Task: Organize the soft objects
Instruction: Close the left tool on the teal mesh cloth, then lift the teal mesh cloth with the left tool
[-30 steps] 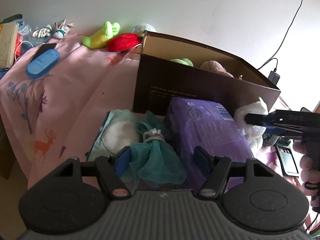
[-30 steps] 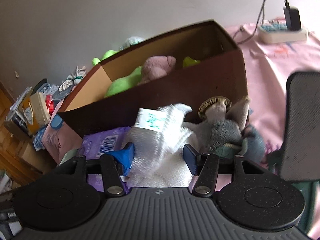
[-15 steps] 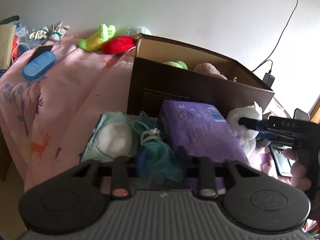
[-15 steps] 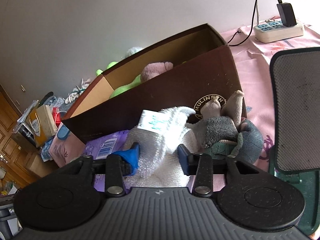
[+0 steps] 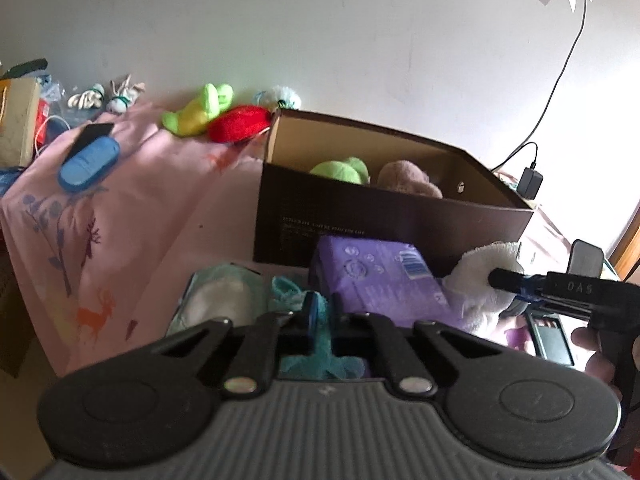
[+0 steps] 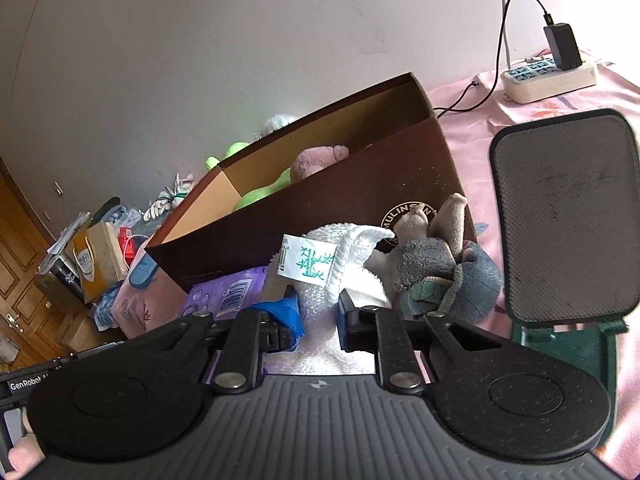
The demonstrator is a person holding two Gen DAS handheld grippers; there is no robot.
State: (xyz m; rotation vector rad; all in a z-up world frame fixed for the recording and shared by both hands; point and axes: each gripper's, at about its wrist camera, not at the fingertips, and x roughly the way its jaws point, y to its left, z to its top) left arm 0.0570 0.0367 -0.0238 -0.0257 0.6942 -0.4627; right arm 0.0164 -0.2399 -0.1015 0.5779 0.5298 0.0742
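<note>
Both claws are clamped down right now. The left gripper (image 5: pixel 320 316) has its jaws pinched together on a teal mesh bath pouf (image 5: pixel 316 360), which bunches up between the blue-tipped fingers and spills out below them. It points forward and tilts downward over the pink bedsheet (image 5: pixel 132 208).

Just left of that claw is a pale green pouch with a white pad (image 5: pixel 218 300) in it. Just right of it is a purple wipes pack (image 5: pixel 380 280). Straight ahead past both sits the brown cardboard box (image 5: pixel 380 208), with a green plush (image 5: pixel 340 170) and a pinkish-brown plush (image 5: pixel 408 178) already inside.

The right gripper (image 6: pixel 318 316) is squeezed onto a white fluffy towel (image 6: pixel 352 264); the fabric is pinched between the fingers and its tag with green print sticks up just above them. From the left wrist view, that gripper (image 5: pixel 494 280) comes in from the right side with its tip buried in the towel, and part of a hand (image 5: pixel 596 354) shows wrapped around its handle.

Right of the right claw there's a grey plush toy (image 6: pixel 444 268) lying against the box front, touching the towel. Further right is a dark green hinged case (image 6: pixel 564 216) standing open. Way behind the left claw, against the wall, are a lime-green plush (image 5: pixel 198 110) and a red plush (image 5: pixel 240 128).
</note>
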